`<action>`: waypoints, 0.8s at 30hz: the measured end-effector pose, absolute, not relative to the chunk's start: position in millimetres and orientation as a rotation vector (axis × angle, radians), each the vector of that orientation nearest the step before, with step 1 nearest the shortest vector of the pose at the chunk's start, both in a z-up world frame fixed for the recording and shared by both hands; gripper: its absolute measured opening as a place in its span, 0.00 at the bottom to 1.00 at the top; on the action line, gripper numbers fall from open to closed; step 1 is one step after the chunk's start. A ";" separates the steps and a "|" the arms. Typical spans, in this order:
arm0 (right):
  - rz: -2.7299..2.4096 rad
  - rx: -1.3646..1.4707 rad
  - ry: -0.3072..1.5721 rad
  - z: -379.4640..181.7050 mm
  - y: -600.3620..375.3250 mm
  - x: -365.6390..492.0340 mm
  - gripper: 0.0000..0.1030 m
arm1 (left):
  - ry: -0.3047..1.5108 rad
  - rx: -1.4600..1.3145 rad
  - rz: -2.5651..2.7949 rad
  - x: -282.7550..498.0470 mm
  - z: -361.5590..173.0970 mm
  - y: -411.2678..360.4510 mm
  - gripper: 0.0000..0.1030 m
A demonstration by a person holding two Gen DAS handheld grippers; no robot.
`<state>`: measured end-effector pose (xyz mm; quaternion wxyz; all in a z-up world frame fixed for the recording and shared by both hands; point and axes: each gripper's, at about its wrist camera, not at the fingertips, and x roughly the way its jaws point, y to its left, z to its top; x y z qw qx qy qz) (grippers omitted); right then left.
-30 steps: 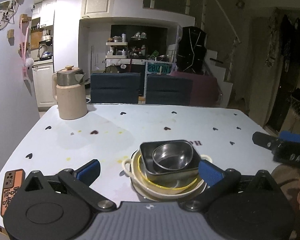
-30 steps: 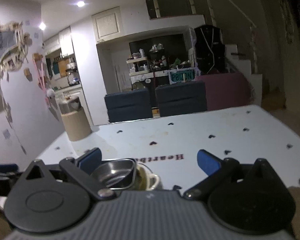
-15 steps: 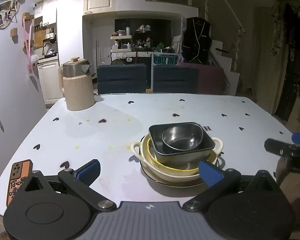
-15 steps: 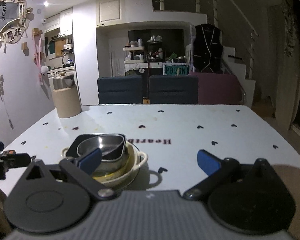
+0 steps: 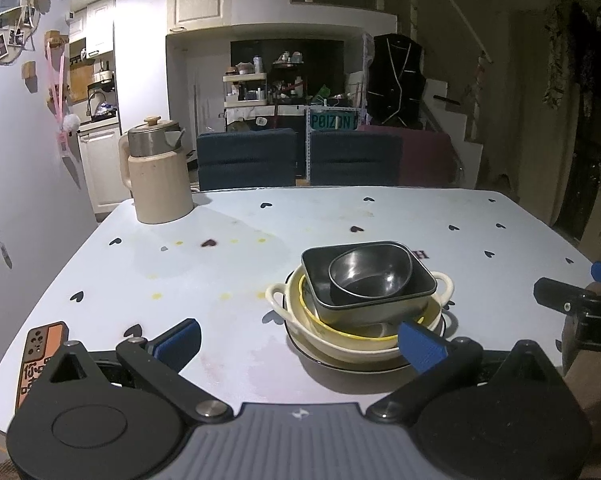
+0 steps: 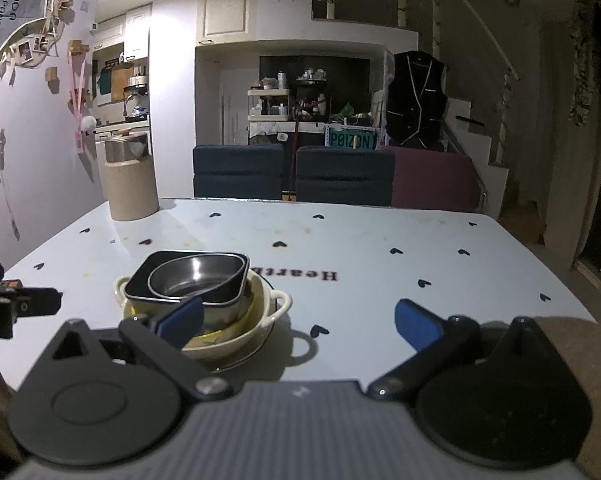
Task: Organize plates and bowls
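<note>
Two steel bowls (image 5: 370,280) nest in one cream dish (image 5: 340,340).

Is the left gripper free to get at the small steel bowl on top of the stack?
Probably yes. The left gripper is open and empty, the small steel bowl sits uppermost in the square dish with nothing over it, and the right gripper stands off to the side.

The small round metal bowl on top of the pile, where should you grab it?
Pinch the small round metal bowl by its thin raised rim from above: it is open, upright and nested in the dark square bowl, so its sides are hidden.
</note>
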<state>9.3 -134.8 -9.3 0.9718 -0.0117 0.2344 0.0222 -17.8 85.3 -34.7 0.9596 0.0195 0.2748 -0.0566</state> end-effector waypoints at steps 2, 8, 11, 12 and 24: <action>0.042 -0.022 0.473 -9.5 -135.3 9.1 1.00 | 0.557 0.039 -0.115 -18.1 -34.6 85.5 1.00; 0.048 -0.020 0.476 -10.5 -136.6 9.4 1.00 | 0.553 0.042 -0.114 -18.7 -34.4 85.0 1.00; 0.047 -0.020 0.476 -10.6 -136.4 9.4 1.00 | 0.551 0.044 -0.114 -19.2 -34.0 84.7 1.00; 0.047 -0.020 0.476 -10.7 -136.3 9.5 1.00 | 0.551 0.044 -0.113 -19.1 -34.0 84.5 1.00; 0.045 -0.019 0.477 -11.0 -135.5 9.3 1.00 | 0.550 0.043 -0.113 -19.1 -34.1 84.8 1.00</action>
